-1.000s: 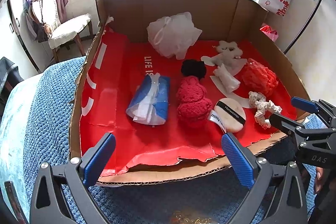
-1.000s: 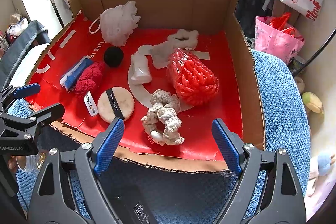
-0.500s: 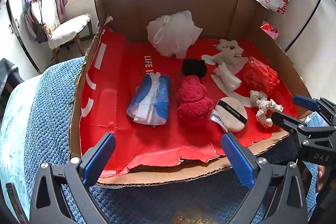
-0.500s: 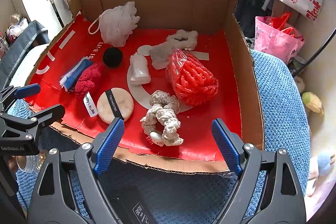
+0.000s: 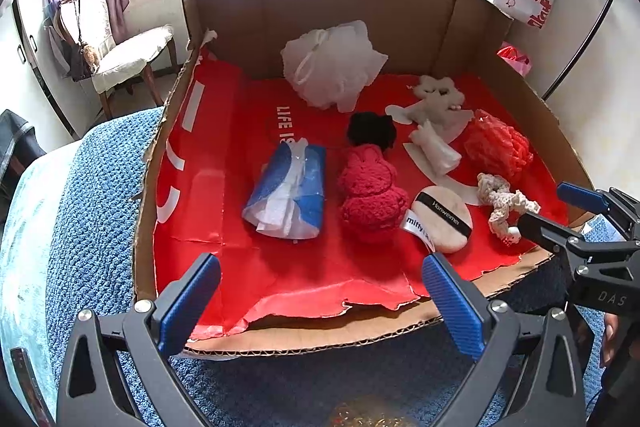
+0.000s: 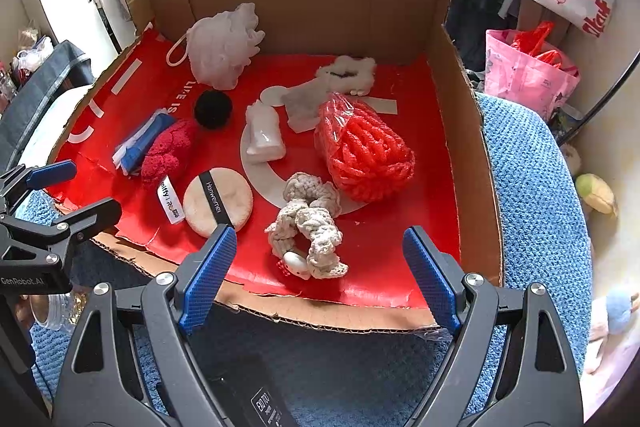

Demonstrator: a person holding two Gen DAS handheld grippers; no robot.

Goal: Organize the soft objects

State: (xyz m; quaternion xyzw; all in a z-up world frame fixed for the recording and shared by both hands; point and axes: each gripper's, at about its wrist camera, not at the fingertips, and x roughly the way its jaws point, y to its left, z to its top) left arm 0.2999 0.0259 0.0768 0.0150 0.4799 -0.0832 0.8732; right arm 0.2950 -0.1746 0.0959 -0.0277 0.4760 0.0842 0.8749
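Both my grippers are spread wide with nothing in them: left gripper (image 5: 320, 301) parked at the near edge of the cardboard tray (image 6: 472, 155), right gripper (image 6: 320, 277) lined up just short of the cream crochet scrunchie (image 6: 310, 223). Can't tell if sorting is underway or finished. The scrunchie's long axis runs front-to-back, bead end toward me, so I'd pinch across its narrow middle and go gently, since it squashes
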